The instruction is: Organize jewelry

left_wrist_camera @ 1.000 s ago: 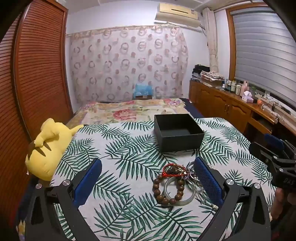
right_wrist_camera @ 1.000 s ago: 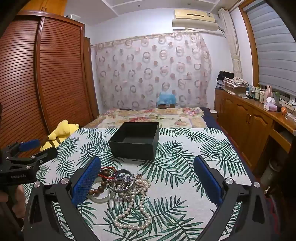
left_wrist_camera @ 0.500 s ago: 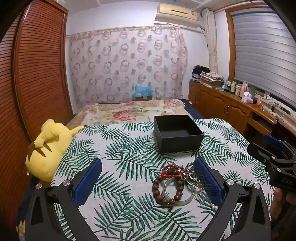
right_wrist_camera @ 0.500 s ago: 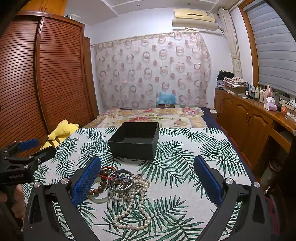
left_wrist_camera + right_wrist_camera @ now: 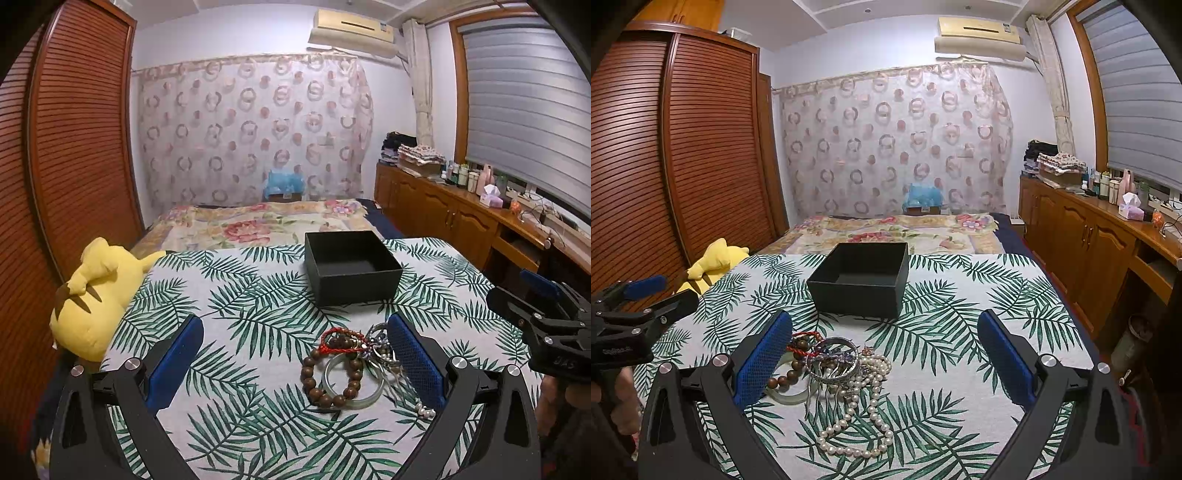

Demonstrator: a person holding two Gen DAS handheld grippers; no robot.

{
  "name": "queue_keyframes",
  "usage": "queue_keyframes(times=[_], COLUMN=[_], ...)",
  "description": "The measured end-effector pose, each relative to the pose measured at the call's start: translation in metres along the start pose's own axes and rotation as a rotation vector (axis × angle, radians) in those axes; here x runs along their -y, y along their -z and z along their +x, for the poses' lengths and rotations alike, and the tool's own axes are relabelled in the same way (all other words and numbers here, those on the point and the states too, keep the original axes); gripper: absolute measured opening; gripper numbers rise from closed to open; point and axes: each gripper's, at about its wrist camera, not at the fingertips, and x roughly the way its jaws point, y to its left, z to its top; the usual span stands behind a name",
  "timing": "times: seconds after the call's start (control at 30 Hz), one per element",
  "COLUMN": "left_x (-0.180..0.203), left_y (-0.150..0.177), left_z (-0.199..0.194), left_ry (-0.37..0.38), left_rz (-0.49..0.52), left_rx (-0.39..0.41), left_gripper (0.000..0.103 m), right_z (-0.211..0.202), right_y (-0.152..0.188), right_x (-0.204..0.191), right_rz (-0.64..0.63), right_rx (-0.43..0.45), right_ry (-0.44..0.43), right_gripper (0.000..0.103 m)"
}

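A pile of jewelry lies on the leaf-print cloth: a brown bead bracelet (image 5: 330,380), a pale jade bangle (image 5: 373,387), a red cord bracelet (image 5: 338,341), a silver bangle (image 5: 833,360) and a white pearl necklace (image 5: 866,417). An open, empty black box (image 5: 352,266) stands behind the pile; it also shows in the right wrist view (image 5: 862,278). My left gripper (image 5: 295,354) is open, above the near side of the pile. My right gripper (image 5: 884,354) is open, with the pile near its left finger. Both hold nothing.
A yellow plush toy (image 5: 92,295) lies at the table's left edge. A bed (image 5: 258,221) stands behind the table, a wooden wardrobe (image 5: 683,166) on the left, and a wooden cabinet (image 5: 1089,240) with bottles on the right.
Both grippers have shifted slightly; the right gripper drifts a little left in the left wrist view. The jewelry and box have not moved.
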Motion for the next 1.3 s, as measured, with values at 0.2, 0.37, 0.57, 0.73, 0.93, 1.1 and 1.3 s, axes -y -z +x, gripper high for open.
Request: queue_keyframes(times=[0.2,0.37,0.57,0.73,0.93,1.1,1.3], left_x=[0.0034,0.0033,0.0029,0.0039,0.0027,0.0036,0.0049], left_y=[-0.0030,-0.0028,-0.0026,-0.0030,-0.0022,-0.0021,-0.0012], left_z=[-0.0011,-0.0014,-0.0014,-0.0023,-0.0015,-0.0023,-0.0024], left_ry=[0.000,0.001,0.002,0.002,0.003,0.002,0.003], left_rz=[0.001,0.000,0.000,-0.001,-0.002,0.000,-0.003], left_rx=[0.003,0.004,0.005,0.004,0.006,0.003,0.001], left_gripper=[0.097,0.097,0.097,0.097,0.097,0.097,0.097], right_z=[-0.0004,-0.0003,-0.0002,-0.0004,-0.0011,-0.0018,-0.0020], right_y=[-0.0002,-0.0001,0.0000,-0.0001,-0.0003,-0.0005,-0.0012], right_x=[0.0000,-0.0002,-0.0004,-0.0005,-0.0008,-0.0006,0.0011], right_rz=[0.001,0.001,0.001,0.001,0.000,0.000,0.000], right_rx=[0.000,0.000,0.000,0.000,0.001,0.004,0.003], right_ry=[0.001,0.000,0.001,0.000,0.000,0.000,-0.001], right_gripper=[0.101,0.101,0.101,0.101,0.101,0.101,0.101])
